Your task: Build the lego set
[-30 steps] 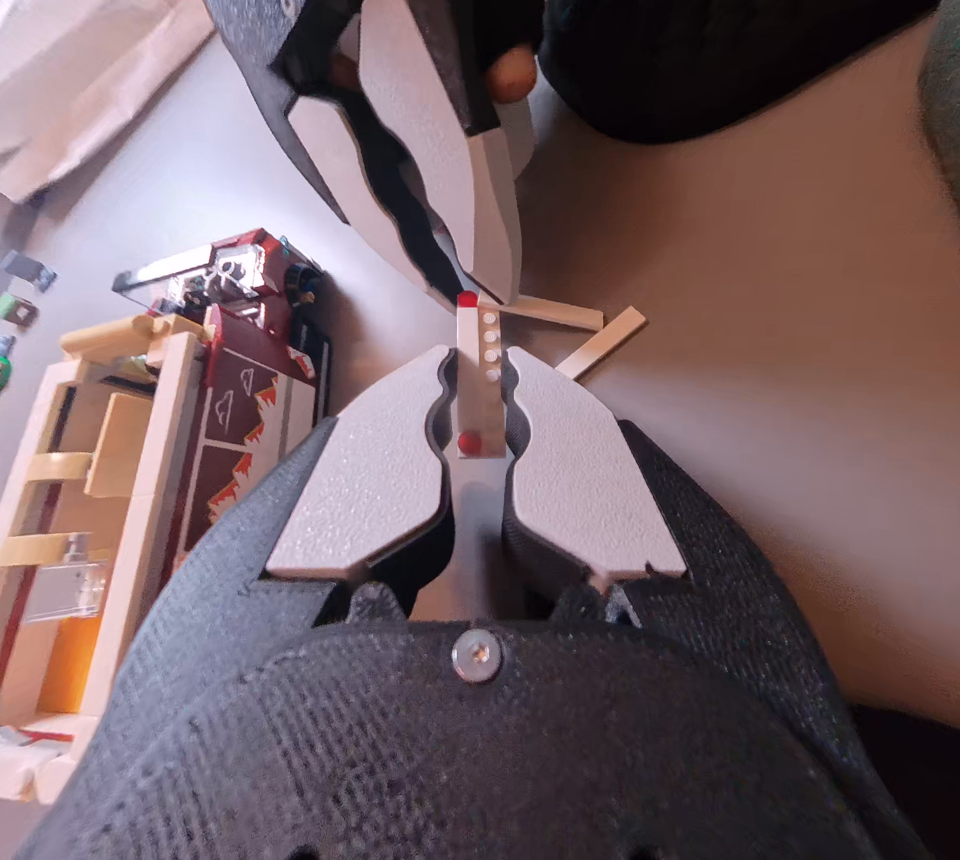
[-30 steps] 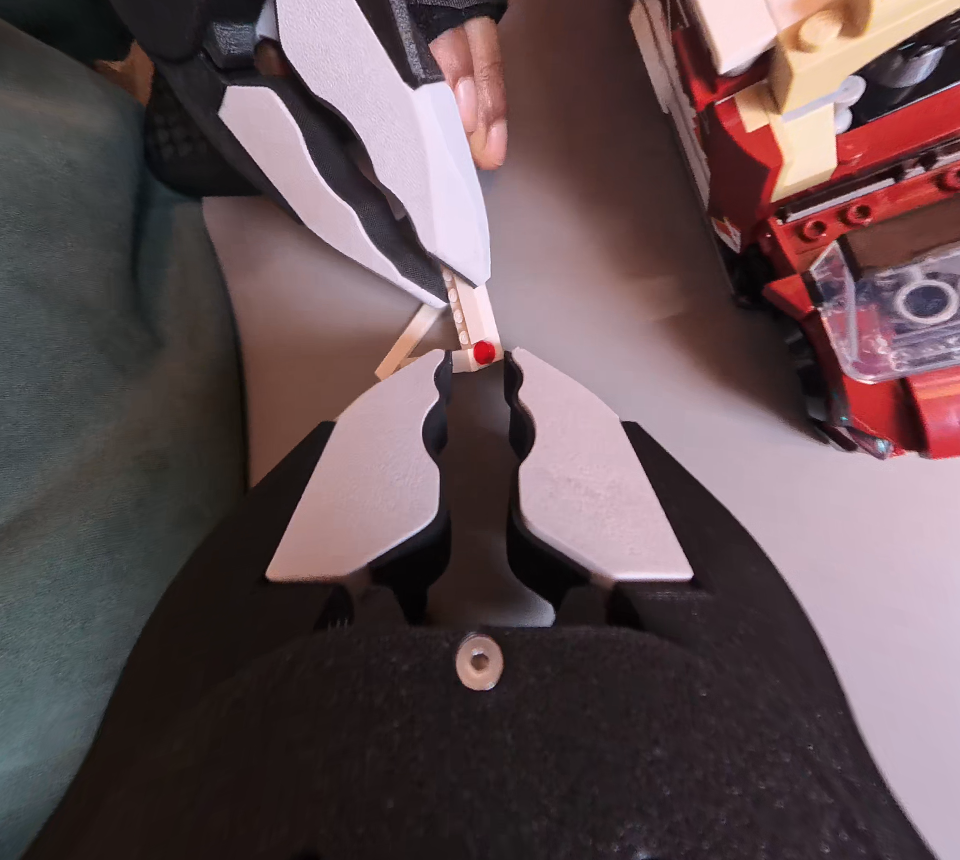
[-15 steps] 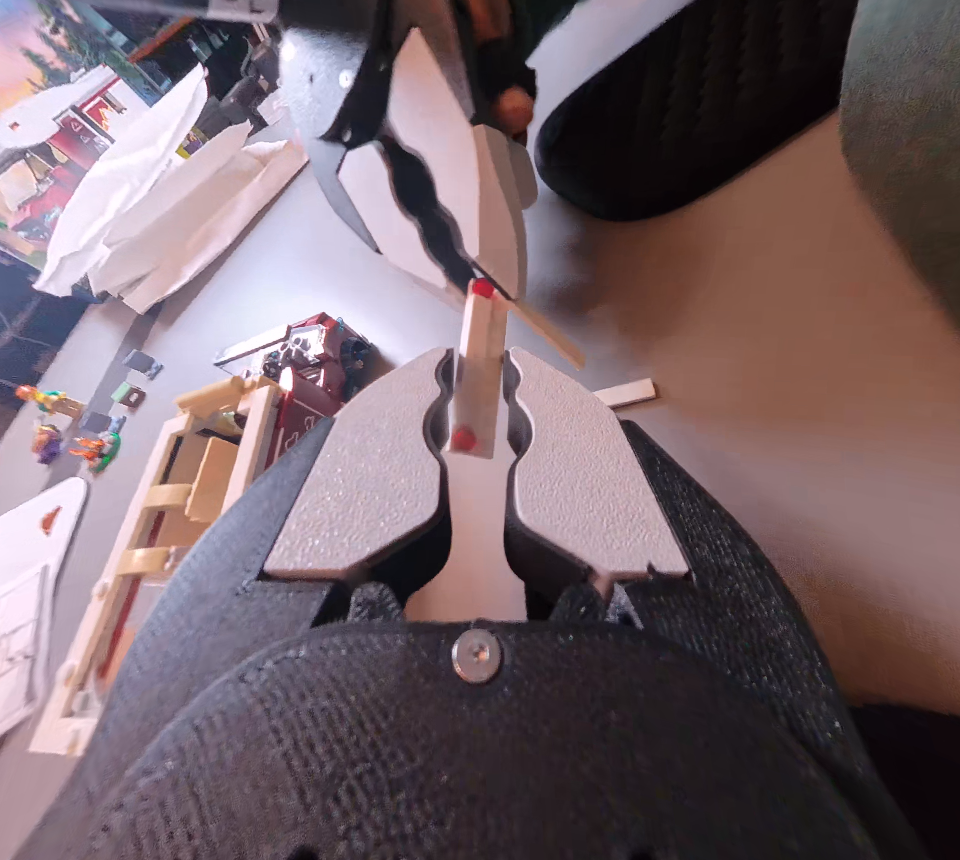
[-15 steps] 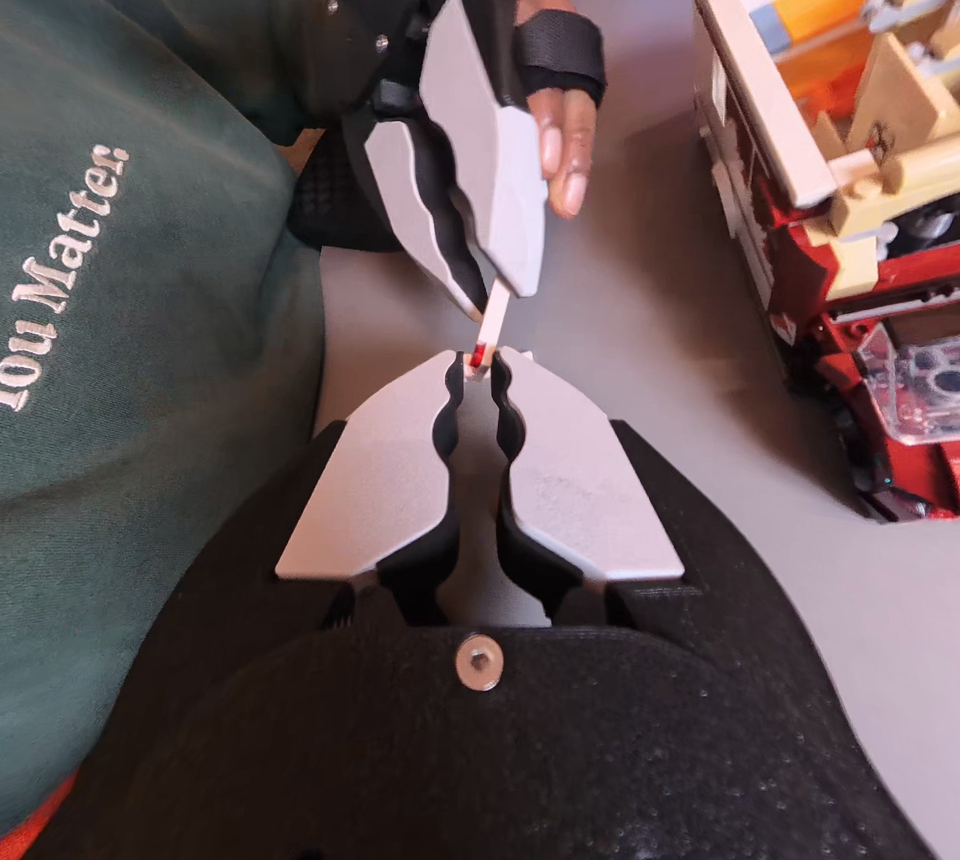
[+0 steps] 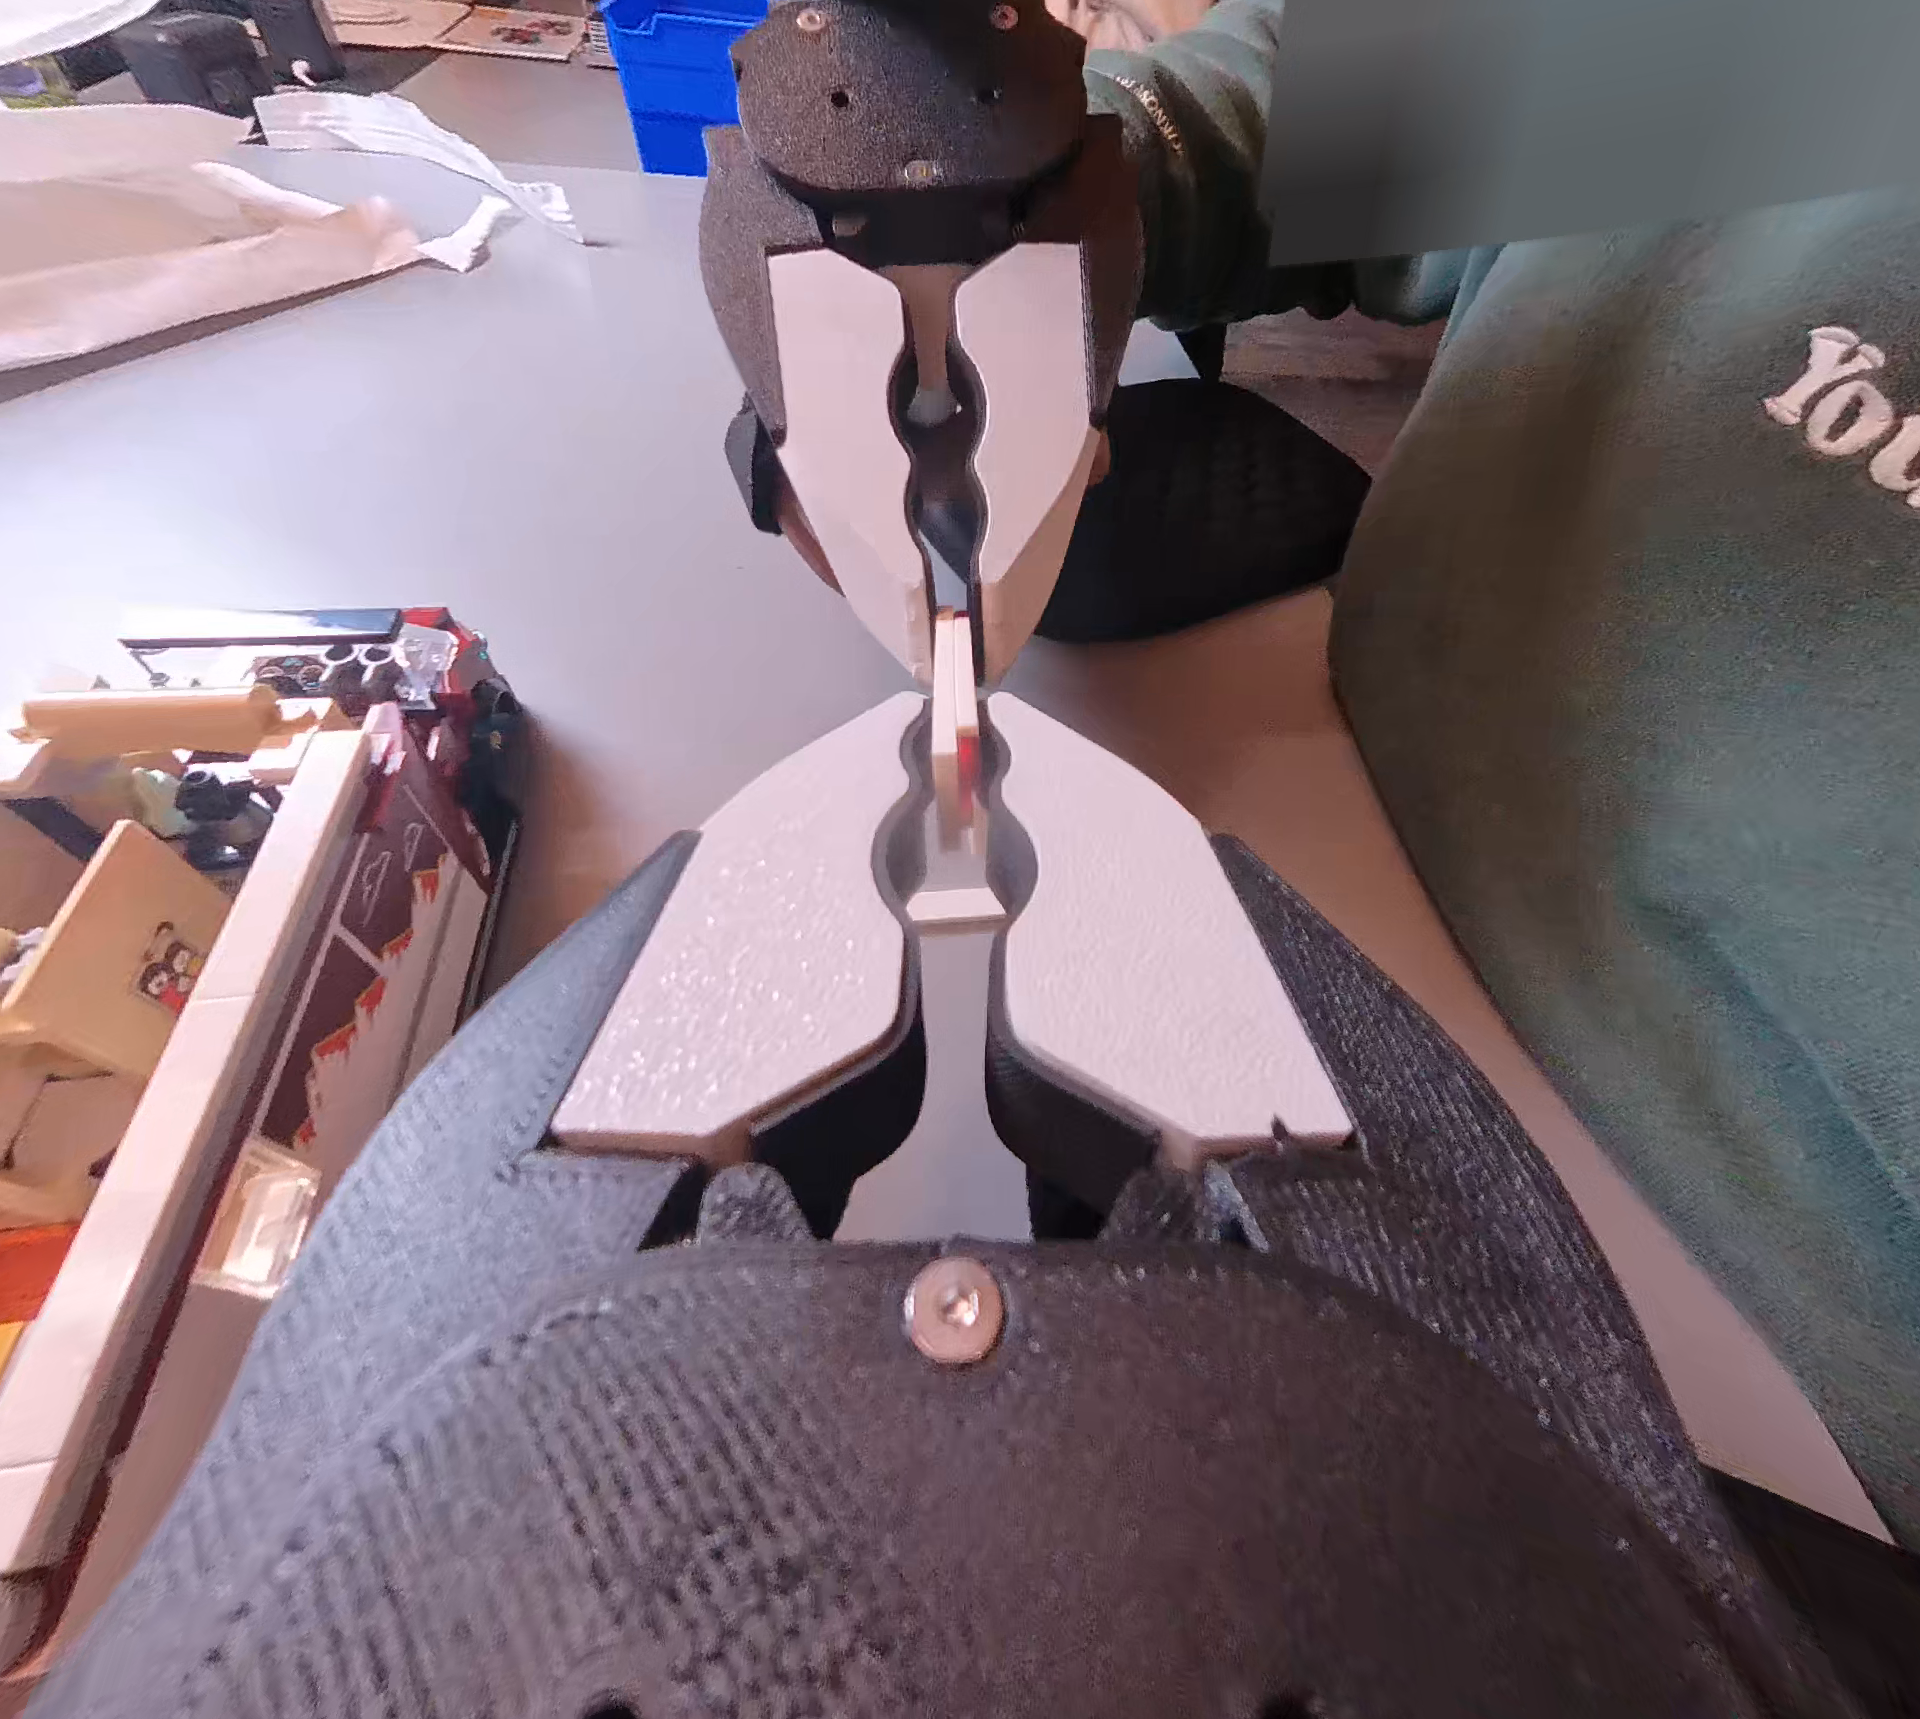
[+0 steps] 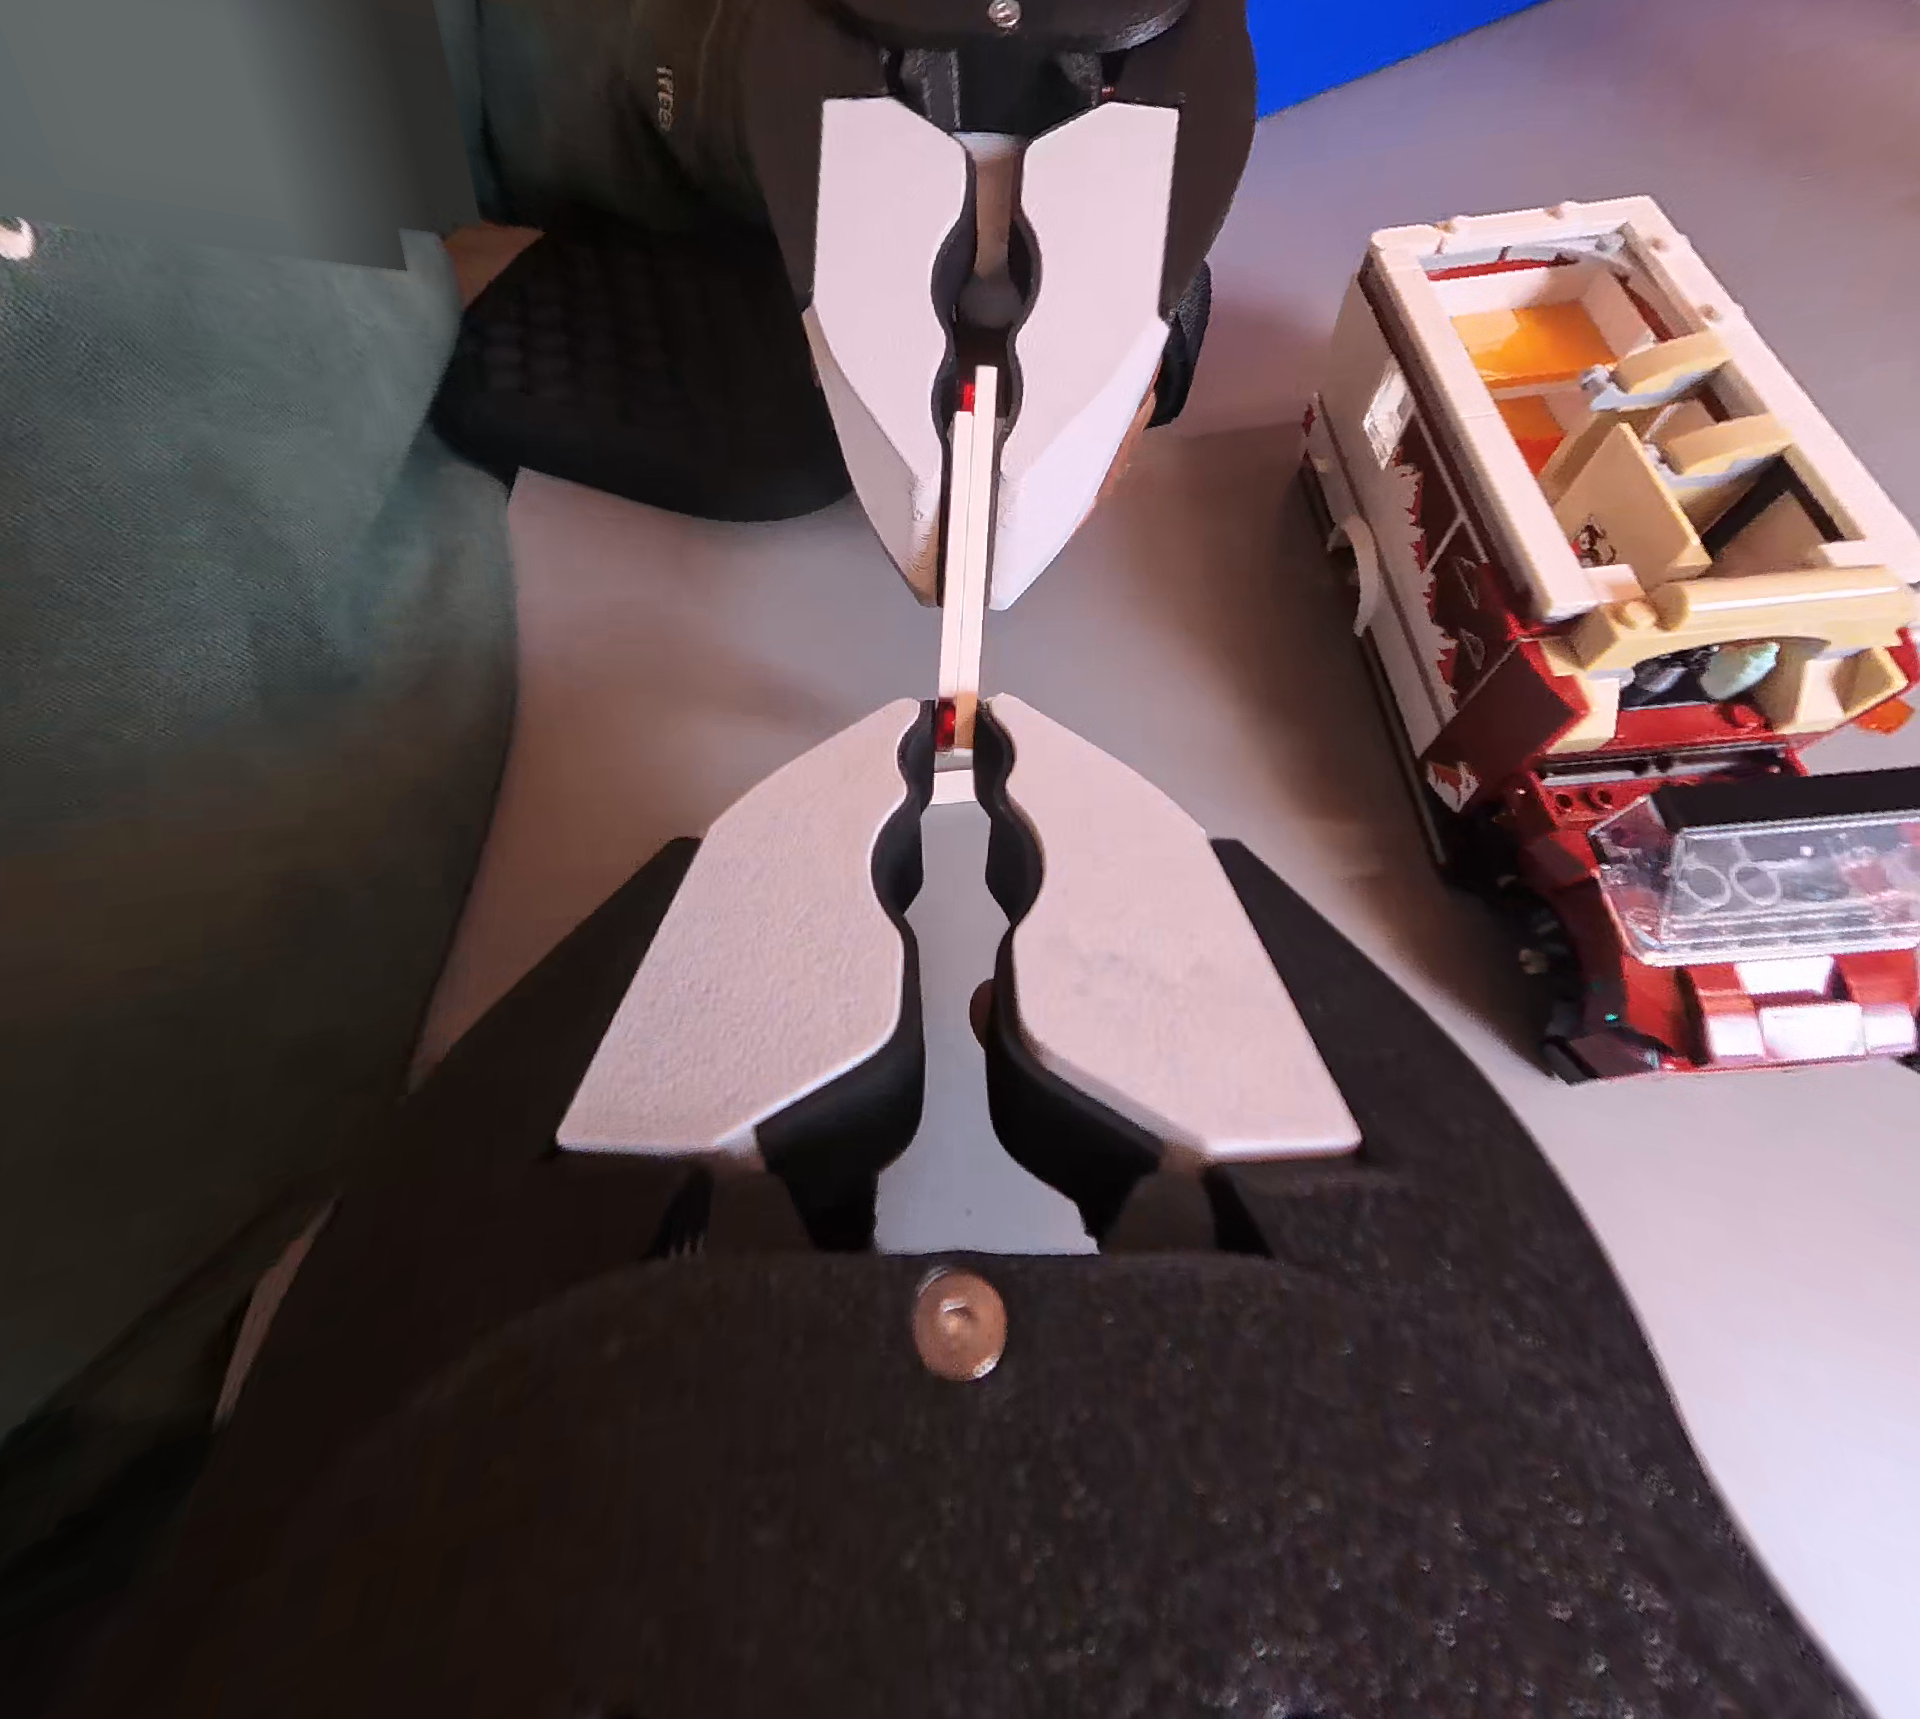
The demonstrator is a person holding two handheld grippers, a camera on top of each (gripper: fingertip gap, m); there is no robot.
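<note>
A grey counter (image 6: pixel 1247 589) carries a red and cream brick-built van (image 6: pixel 1621 630), roof off, with white paper (image 5: pixel 208 235) and blue bins (image 5: pixel 675 59) farther back. Above the counter, the left gripper (image 5: pixel 954 724) and right gripper (image 6: pixel 956 719) face each other tip to tip, both holding 1 cream strip (image 6: pixel 961 568) made of 2 thin plates lying face to face, with a small red stud (image 6: pixel 945 722) at each end. The left fingers (image 5: pixel 790 921) are clamped on one end of the strip, the right fingers (image 6: pixel 790 921) on the other, pads pressing both flat faces. The strip is in the air, well apart from the van; the 2 plates look joined already.
</note>
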